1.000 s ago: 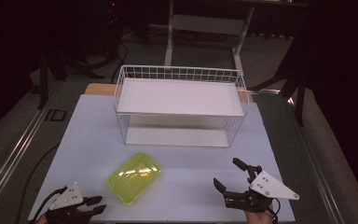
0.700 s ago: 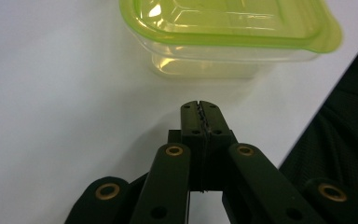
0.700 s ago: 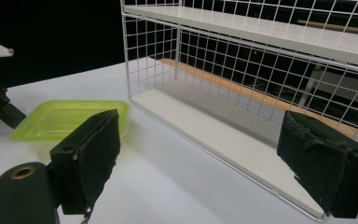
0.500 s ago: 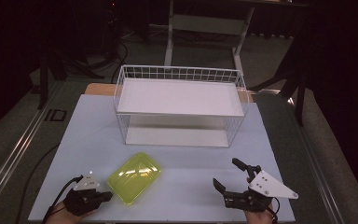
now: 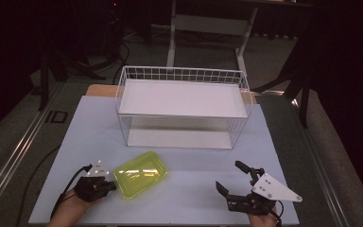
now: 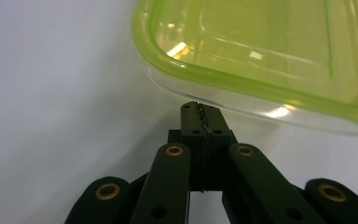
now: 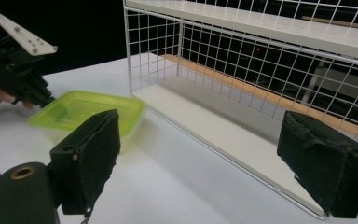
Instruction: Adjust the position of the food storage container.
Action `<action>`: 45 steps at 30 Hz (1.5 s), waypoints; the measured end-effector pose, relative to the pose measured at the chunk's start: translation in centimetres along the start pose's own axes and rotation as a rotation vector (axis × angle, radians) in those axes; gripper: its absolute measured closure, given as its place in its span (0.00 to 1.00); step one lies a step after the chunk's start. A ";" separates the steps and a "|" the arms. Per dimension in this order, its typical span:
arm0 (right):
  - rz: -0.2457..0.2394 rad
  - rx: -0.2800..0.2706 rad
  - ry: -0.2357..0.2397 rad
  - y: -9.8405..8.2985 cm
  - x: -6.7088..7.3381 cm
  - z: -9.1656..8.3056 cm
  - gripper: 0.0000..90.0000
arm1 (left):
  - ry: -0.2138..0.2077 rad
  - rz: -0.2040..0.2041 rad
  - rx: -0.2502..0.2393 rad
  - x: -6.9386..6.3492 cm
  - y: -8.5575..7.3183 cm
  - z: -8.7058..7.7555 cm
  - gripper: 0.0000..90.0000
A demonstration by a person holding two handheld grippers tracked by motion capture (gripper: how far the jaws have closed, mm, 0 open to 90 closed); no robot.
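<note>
Green-lidded box [image 5: 141, 174] unmoved | left gripper [image 5: 109, 185] arrived, fingers pinched together | right gripper [image 5: 234, 180] fingers wide

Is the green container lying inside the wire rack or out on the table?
Out: the green container lies on the table before the wire rack.

Black gripper [image 5: 105, 185], brass rivets

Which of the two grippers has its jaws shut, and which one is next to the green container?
The left gripper: its jaws are pressed together, tips at the rim of the green container. The right gripper stands wide open, away from it.
</note>
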State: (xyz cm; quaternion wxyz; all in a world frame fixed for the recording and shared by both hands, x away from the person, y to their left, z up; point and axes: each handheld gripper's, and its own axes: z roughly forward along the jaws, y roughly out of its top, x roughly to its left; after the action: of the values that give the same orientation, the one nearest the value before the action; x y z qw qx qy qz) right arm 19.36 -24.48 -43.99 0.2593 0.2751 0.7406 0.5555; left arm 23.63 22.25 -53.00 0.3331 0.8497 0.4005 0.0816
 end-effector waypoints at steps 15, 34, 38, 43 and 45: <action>-0.006 0.005 0.004 0.0 0.1 0.0 0.15 | -0.007 -0.057 -0.023 0.2 0.2 -0.6 1.00; -0.002 0.019 0.014 -0.3 0.1 0.2 0.15 | 0.001 -0.042 -0.036 0.5 4.4 3.1 1.00; 0.000 0.018 0.015 -0.3 0.0 0.2 0.15 | -0.023 -0.065 -0.056 0.8 5.2 3.7 1.00; 0.004 0.021 0.015 -0.3 -0.1 0.2 0.15 | -0.042 -0.043 -0.054 0.1 6.1 4.8 1.00; 0.006 0.022 0.015 -0.4 -0.2 0.2 0.15 | -0.050 -0.044 -0.052 -0.2 6.5 5.3 1.00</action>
State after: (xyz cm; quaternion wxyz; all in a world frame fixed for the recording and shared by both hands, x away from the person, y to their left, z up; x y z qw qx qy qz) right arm 19.60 -24.53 -44.39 0.2491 0.2762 0.7478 0.5500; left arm 29.67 16.46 -52.95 0.3669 0.8334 0.4083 0.0634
